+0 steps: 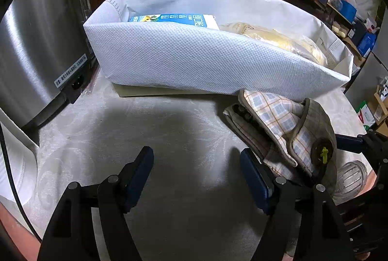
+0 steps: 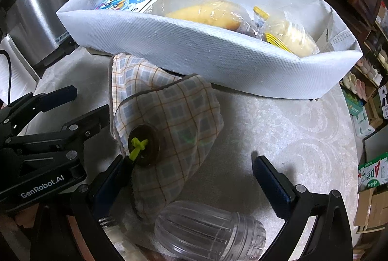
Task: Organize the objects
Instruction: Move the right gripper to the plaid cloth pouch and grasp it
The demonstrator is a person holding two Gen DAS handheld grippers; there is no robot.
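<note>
A plaid fabric pouch (image 2: 169,120) with a dark button and a green tie lies on the pale tablecloth, in front of a white fabric bin (image 2: 218,59). The bin holds a blue carton (image 2: 128,1) and bagged bread (image 2: 208,12). My right gripper (image 2: 189,164) is open around the pouch's near end; its left finger touches the pouch by the button and its right finger stands apart. My left gripper (image 1: 196,156) is open over bare cloth with nothing between its fingers, and the pouch (image 1: 278,120) is just off its right finger. The right wrist view shows the left gripper (image 2: 91,101) left of the pouch.
A clear plastic jar (image 2: 208,232) lies on its side at the table's near edge, under the pouch's end. A steel appliance (image 1: 36,55) stands left of the bin (image 1: 194,59), with a black cable (image 1: 12,176) beside it. Boxes and shelves (image 2: 371,103) crowd the floor to the right.
</note>
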